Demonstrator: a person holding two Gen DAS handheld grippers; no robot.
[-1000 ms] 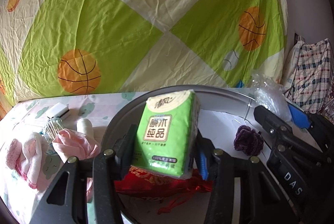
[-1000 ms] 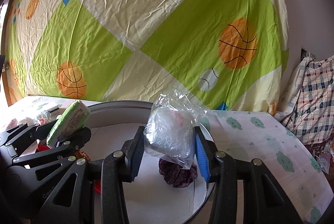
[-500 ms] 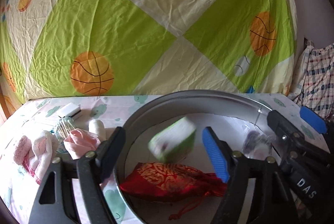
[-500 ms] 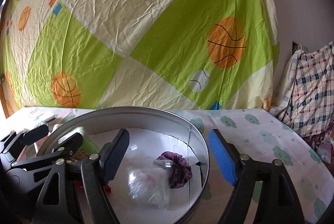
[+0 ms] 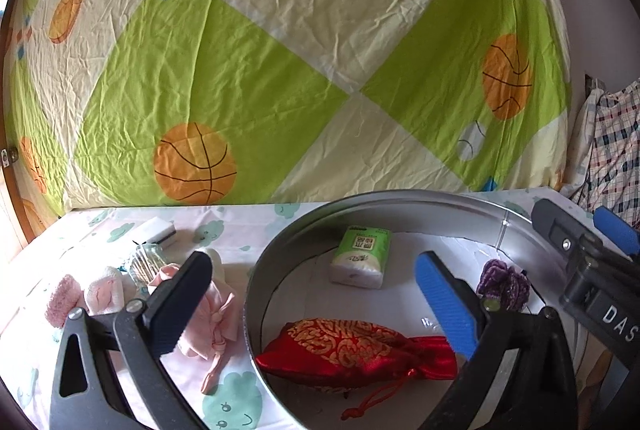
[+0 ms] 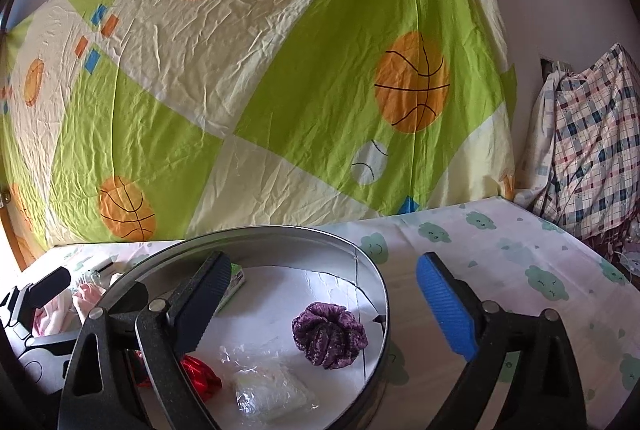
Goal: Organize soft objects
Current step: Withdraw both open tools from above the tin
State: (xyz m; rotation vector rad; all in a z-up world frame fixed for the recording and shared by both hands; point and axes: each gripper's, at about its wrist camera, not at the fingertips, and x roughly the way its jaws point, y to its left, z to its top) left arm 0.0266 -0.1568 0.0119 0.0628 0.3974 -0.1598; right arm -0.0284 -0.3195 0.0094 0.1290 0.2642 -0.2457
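A round metal tin [image 5: 256, 294] holds a green tissue pack [image 5: 360, 256], a red embroidered pouch [image 5: 352, 348] and a purple scrunchie [image 5: 502, 284]. My left gripper [image 5: 316, 304] is open and empty above the tin's near left part. In the right wrist view the tin [image 6: 384, 314] also holds a clear plastic bag [image 6: 268, 388] beside the scrunchie [image 6: 328, 334]. My right gripper [image 6: 324, 310] is open and empty above the tin's right side.
Left of the tin on the cloud-print cloth lie a pink cloth [image 5: 212, 314], pink socks [image 5: 84, 296], a glass jar [image 5: 146, 264] and a white sponge block [image 5: 156, 232]. A basketball-print sheet [image 5: 280, 69] hangs behind. A plaid bundle [image 6: 588, 149] sits at the right.
Both grippers opened. The tissue pack dropped from the left one and the plastic bag from the right one; both now lie in the tin. Both grippers have drawn back.
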